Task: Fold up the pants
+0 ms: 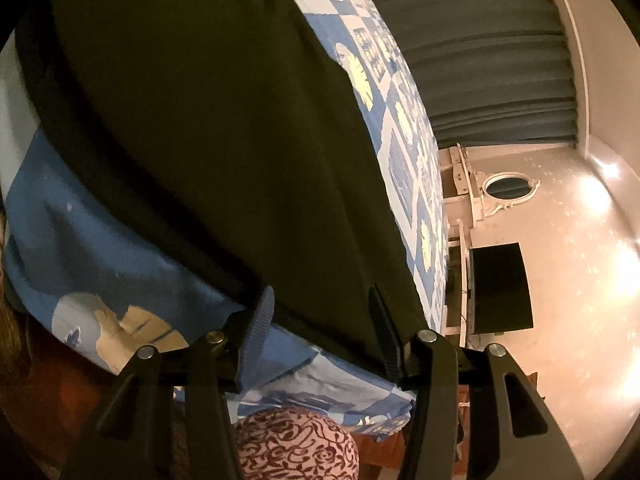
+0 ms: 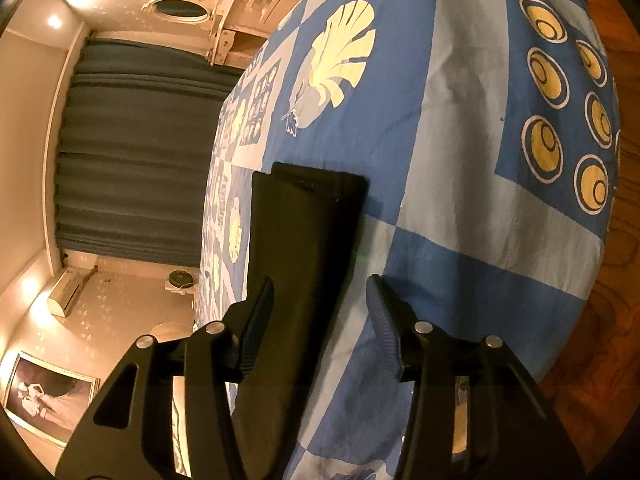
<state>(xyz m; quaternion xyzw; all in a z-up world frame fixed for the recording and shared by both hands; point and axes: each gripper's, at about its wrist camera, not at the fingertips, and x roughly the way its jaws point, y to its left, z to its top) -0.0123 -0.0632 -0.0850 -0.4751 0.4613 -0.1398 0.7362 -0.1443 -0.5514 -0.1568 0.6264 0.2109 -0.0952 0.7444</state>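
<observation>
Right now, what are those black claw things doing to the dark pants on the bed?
A person is folding black pants on a bed with a blue patterned sheet, using a gripper in each hand. The pants lie flat in a long, narrow strip. Both the left gripper and the right gripper are open, with pants cloth between their fingers but not pinched, so neither is holding the pants.

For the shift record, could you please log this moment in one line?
pants: folded, flat on bedsheet | left gripper: open | right gripper: open
</observation>
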